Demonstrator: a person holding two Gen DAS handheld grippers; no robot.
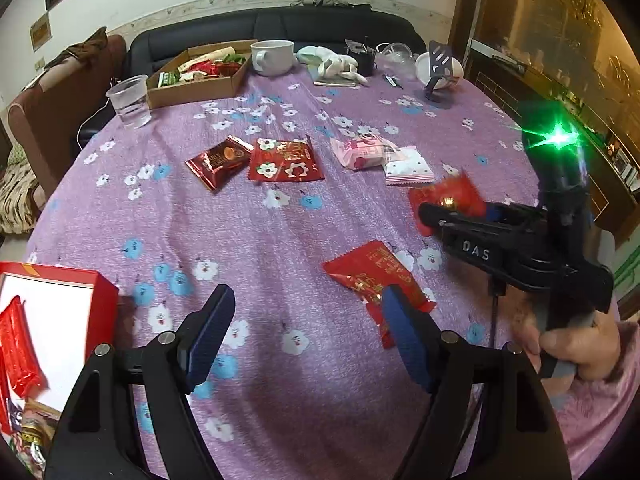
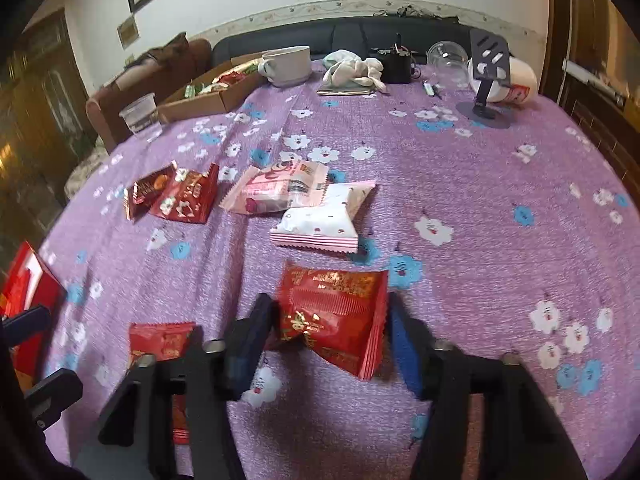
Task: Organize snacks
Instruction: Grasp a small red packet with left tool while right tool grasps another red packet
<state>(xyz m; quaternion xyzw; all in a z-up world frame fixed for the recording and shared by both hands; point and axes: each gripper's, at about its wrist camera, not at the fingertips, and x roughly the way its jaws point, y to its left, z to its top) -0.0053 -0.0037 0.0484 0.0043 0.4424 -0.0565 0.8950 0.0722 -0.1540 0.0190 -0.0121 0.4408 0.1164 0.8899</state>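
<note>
Now right hand-held gripper [image 2: 328, 332] around red snack packet [image 2: 334, 320]

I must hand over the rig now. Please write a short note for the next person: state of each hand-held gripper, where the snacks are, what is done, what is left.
Left hand-held gripper: open, empty, low over the table beside the red box.
Right hand-held gripper: a red snack packet sits between its fingers; a firm grip cannot be confirmed.
Done: some packets already lie in the red box.
Left: another red packet near the left gripper, two dark red packets, a pink packet and a white packet mid-table on the purple tablecloth.
</note>
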